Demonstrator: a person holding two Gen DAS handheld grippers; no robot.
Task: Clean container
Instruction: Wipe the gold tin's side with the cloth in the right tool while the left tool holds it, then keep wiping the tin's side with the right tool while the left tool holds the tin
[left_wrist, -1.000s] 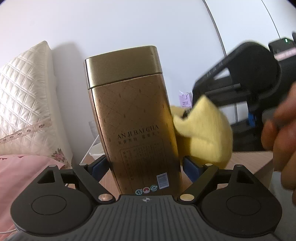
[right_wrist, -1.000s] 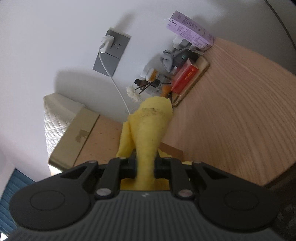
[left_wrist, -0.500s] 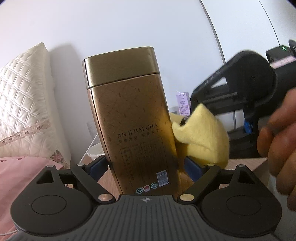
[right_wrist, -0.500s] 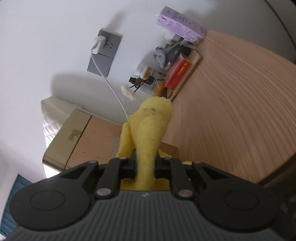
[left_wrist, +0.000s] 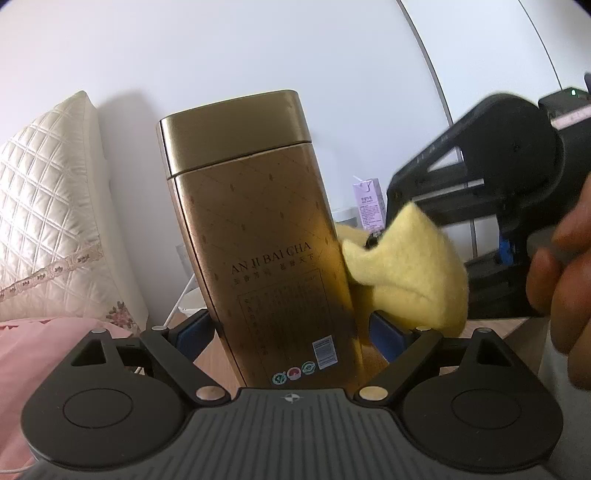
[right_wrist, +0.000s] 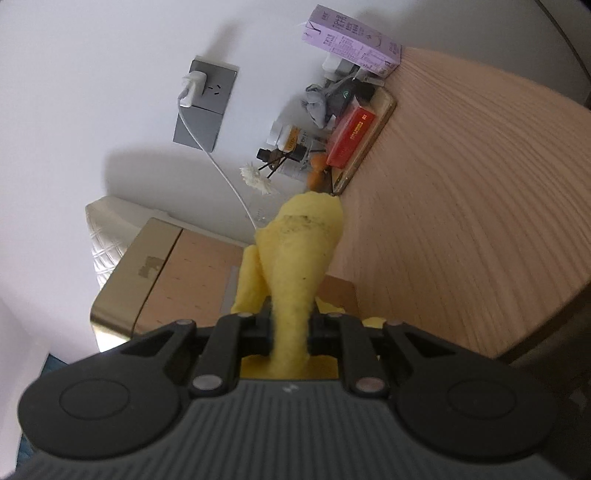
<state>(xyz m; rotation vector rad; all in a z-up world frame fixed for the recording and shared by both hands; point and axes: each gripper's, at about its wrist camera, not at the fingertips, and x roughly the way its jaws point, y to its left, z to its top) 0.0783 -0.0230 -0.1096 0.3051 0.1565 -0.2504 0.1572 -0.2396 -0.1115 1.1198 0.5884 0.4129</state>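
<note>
— Meanwhile, from the left wrist: what does the picture show?

— A gold tea tin (left_wrist: 255, 236) stands gripped low between the blue pads of the left gripper (left_wrist: 291, 332), lid (left_wrist: 232, 129) on top. Its long axis runs near upright, the lidded end leaning slightly left. A yellow cloth (left_wrist: 410, 273), carried by the right gripper (left_wrist: 391, 221), presses against the tin's right side wall at mid-height.

— Any change over the last second?

— The cloth has slid a little up that wall and the tin has shifted slightly in frame. The wiping stroke on this side appears to be under way. How much of the tin is already clean, the pictures cannot settle.

— And from the right wrist?

— The jaws of the right gripper (right_wrist: 290, 328) are clenched on the bunched cloth (right_wrist: 295, 266), which carries dark specks. The tin (right_wrist: 177, 269) lies left of the cloth, its lidded end (right_wrist: 133, 284) towards the lower left, against a wooden table (right_wrist: 461, 221). A purple carton (right_wrist: 351, 37) and red box (right_wrist: 351, 136) sit well apart near the wall.
</note>
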